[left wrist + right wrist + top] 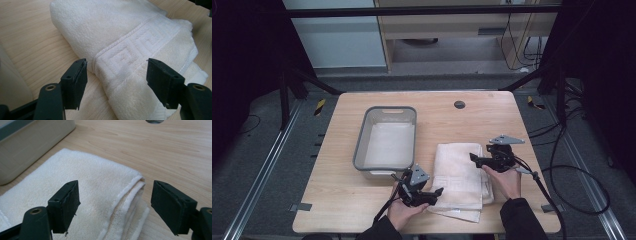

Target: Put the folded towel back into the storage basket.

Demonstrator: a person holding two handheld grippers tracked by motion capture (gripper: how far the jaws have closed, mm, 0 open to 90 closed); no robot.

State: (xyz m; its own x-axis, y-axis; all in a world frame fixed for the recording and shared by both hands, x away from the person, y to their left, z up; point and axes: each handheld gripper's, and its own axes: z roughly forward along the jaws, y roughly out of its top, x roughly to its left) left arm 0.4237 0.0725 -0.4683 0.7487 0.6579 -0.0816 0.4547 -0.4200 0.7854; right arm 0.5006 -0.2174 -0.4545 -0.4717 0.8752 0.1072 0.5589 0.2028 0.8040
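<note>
The towel [460, 175] lies folded flat on the surface [472, 117], toward the near edge and right of centre, just beside the basin [386, 137]; it is white terry with a woven key-pattern band near one end, seen close in the left gripper view [130, 55]; its layered edges show as stacked folds in the right gripper view [130, 195]. By the look of it, it is soft and light, will sag and unfold if lifted by a single layer, and is not slippery or fragile; the better hold is likely across the whole stack at a folded edge or corner, so that all layers come up together.

The left gripper [432, 192] sits at the towel's near left corner, held in a hand [404, 210]; its fingers [75, 82] stand wide open with the patterned band between them, gripping nothing. The right gripper [475, 158] hovers at the towel's far right edge; its fingers [65, 206] are likewise spread wide, straddling the layered edge, holding nothing.

The grey basin is open and appears to hold a pale lining or cloth; I cannot tell which. A small dark round hole [459, 104] marks the surface farther back.
</note>
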